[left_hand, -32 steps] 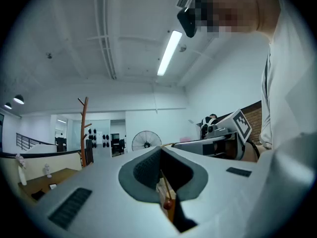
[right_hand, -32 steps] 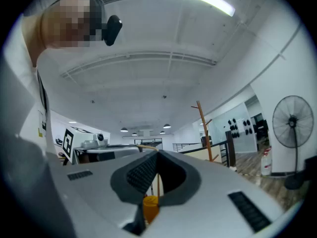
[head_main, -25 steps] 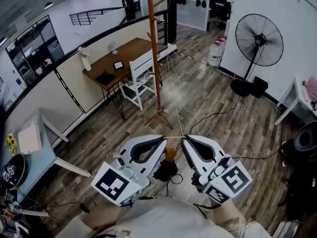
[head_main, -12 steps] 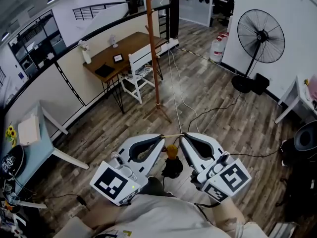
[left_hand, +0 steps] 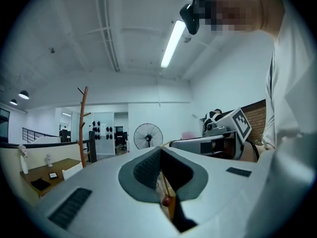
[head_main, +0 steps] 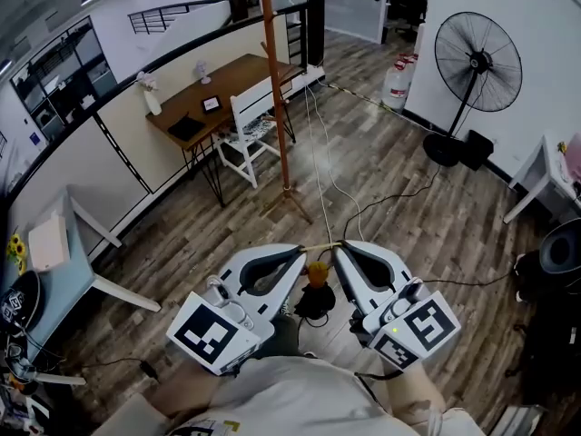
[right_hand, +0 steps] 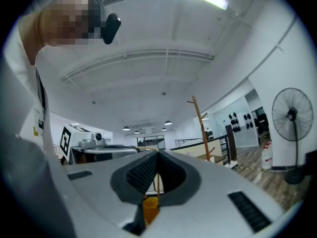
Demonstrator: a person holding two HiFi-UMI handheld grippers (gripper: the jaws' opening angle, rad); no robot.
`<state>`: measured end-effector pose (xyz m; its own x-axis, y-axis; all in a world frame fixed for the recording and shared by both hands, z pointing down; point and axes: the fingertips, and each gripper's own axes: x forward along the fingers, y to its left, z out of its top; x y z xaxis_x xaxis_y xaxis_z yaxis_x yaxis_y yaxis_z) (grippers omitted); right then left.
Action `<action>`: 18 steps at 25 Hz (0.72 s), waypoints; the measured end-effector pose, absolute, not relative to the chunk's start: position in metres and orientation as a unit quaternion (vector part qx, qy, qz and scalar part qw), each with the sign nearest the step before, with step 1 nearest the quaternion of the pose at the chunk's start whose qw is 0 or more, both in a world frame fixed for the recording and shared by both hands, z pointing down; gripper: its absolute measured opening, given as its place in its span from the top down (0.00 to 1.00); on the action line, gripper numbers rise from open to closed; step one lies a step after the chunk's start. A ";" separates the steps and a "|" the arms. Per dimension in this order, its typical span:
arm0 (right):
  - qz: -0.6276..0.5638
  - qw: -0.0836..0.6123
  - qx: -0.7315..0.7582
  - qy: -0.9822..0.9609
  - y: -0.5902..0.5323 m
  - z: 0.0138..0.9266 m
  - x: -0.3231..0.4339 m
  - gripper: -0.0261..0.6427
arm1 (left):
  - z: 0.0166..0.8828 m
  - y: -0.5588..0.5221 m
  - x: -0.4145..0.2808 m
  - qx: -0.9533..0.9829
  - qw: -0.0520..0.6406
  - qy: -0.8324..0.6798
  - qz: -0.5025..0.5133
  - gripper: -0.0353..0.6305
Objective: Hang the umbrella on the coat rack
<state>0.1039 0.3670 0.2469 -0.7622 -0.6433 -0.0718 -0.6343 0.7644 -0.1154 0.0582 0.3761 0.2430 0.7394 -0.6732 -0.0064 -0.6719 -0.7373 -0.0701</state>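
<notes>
Over plank floor (head_main: 413, 209), left claw (head_main: 300, 252) and right claw (head_main: 339, 247) pinch umbrella (head_main: 315, 274).

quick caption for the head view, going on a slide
Held by both the left gripper and the right gripper, a black umbrella hangs above the plank floor, the wooden coat rack standing ahead.

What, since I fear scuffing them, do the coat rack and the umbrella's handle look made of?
Coat rack: probably wood, a matte reddish-brown pole with angled branch-like pegs. Handle of the umbrella: smooth, yellow-orange, perhaps plastic or lacquered wood; too small to tell. It hangs between left gripper and right gripper.
</notes>
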 end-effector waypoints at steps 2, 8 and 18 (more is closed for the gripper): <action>-0.045 0.052 -0.341 0.938 0.355 0.248 0.100 0.96 | 0.243 0.365 0.055 -0.932 0.030 0.361 -0.007 0.95; -0.045 0.045 -0.339 0.939 0.305 0.249 0.085 0.96 | 0.241 0.312 0.040 -0.933 0.026 0.360 -0.003 0.95; -0.067 0.035 -0.352 0.933 0.174 0.259 0.049 0.96 | 0.251 0.180 0.004 -0.939 0.011 0.344 -0.010 0.95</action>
<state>0.0489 0.1741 0.2587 -0.7498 -0.6614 -0.0184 -0.6520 0.7434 -0.1494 0.0037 0.1802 0.2512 0.7625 -0.6469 0.0116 -0.6465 -0.7624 -0.0287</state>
